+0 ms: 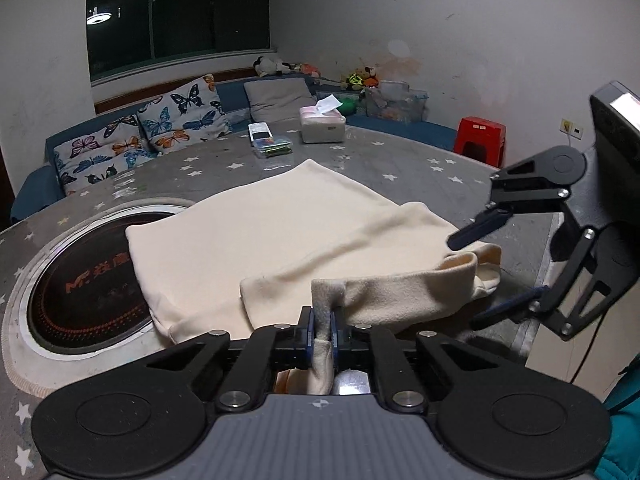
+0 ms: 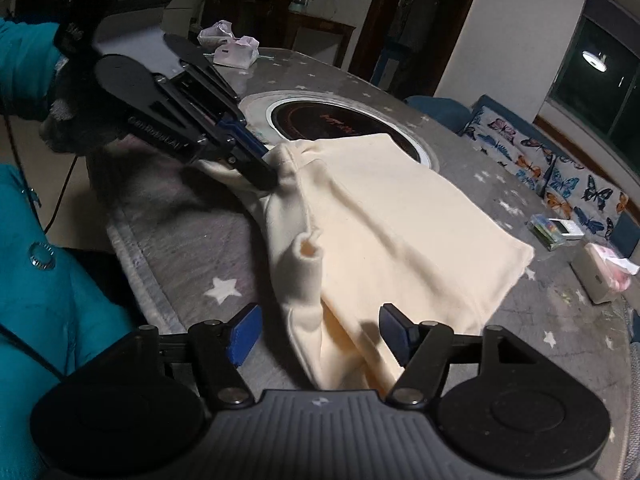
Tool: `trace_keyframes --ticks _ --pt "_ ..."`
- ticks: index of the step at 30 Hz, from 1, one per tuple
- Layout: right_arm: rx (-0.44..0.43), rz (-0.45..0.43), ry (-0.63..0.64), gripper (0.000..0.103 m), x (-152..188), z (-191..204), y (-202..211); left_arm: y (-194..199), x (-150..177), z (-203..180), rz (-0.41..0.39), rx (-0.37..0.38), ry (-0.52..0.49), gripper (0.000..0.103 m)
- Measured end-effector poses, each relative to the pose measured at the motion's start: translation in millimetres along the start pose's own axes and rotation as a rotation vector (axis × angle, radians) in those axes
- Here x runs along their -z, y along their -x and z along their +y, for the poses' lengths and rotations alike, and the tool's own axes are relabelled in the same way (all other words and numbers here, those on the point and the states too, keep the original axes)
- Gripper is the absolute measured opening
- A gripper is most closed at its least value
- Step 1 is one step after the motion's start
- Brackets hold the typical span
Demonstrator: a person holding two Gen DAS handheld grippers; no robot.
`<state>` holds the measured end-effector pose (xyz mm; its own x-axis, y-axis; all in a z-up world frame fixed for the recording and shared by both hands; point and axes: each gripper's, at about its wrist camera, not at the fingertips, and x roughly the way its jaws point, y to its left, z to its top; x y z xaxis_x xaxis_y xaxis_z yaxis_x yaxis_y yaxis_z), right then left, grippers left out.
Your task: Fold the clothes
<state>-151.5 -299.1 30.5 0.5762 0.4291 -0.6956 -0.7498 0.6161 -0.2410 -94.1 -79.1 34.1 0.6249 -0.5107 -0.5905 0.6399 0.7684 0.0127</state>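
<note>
A cream fleece garment (image 1: 280,224) lies partly folded on the grey star-patterned table (image 1: 420,160). My left gripper (image 1: 323,330) is shut on a bunched edge of the garment at the near side; it also shows in the right wrist view (image 2: 266,176), pinching the cloth. My right gripper (image 2: 320,334) is open, its jaws on either side of the garment's (image 2: 400,216) near corner, with cloth between them. It shows at the right in the left wrist view (image 1: 476,276), jaws apart around the rolled end.
A round induction cooktop (image 1: 88,276) is set into the table, partly under the garment. A tissue box (image 1: 323,122) and a small flat case (image 1: 269,142) lie at the far side. A red stool (image 1: 480,140) and sofa cushions (image 1: 140,136) stand beyond.
</note>
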Motion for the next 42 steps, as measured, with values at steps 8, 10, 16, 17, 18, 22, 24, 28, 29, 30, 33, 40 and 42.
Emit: trace_keyframes --ticks 8,10,16,17,18,22,24,28,29,30,33,40,42 --pt "-0.059 0.014 -0.091 0.017 -12 -13 -14 13 14 -4 0.005 -0.028 -0.037 0.034" --pt "-0.067 0.008 -0.132 0.014 -14 -19 -13 17 19 -6 0.007 -0.04 -0.06 0.042" --pt "-0.063 -0.025 -0.198 0.011 -22 -27 -5 22 36 -9 0.042 -0.083 -0.149 0.044" --pt "-0.061 -0.031 -0.205 0.011 -23 -28 -4 23 39 -9 0.048 -0.089 -0.163 0.044" --pt "-0.059 -0.037 -0.212 0.011 -24 -28 -3 24 41 -9 0.051 -0.095 -0.178 0.043" --pt "-0.043 -0.055 -0.235 0.01 -27 -28 -1 26 44 -9 0.05 -0.103 -0.193 0.03" --pt "-0.034 -0.07 -0.239 0.01 -28 -26 3 26 43 -7 0.044 -0.109 -0.179 0.011" --pt "-0.023 -0.103 -0.237 0.01 -30 -20 14 40 37 -6 0.005 -0.095 -0.132 0.005" --pt "-0.022 -0.111 -0.233 0.01 -31 -18 19 46 35 -7 -0.005 -0.092 -0.124 0.005" --pt "-0.023 -0.118 -0.229 0.01 -31 -17 24 52 34 -8 -0.012 -0.087 -0.114 0.005" --pt "-0.044 -0.134 -0.208 0.01 -33 -10 43 75 30 -12 -0.029 -0.069 -0.079 0.005" --pt "-0.069 -0.133 -0.161 0.009 -44 3 78 106 14 -20 -0.071 -0.058 -0.056 0.005" --pt "-0.054 -0.139 -0.166 0.009 -50 -5 76 100 6 -13 -0.08 -0.067 -0.047 0.005"
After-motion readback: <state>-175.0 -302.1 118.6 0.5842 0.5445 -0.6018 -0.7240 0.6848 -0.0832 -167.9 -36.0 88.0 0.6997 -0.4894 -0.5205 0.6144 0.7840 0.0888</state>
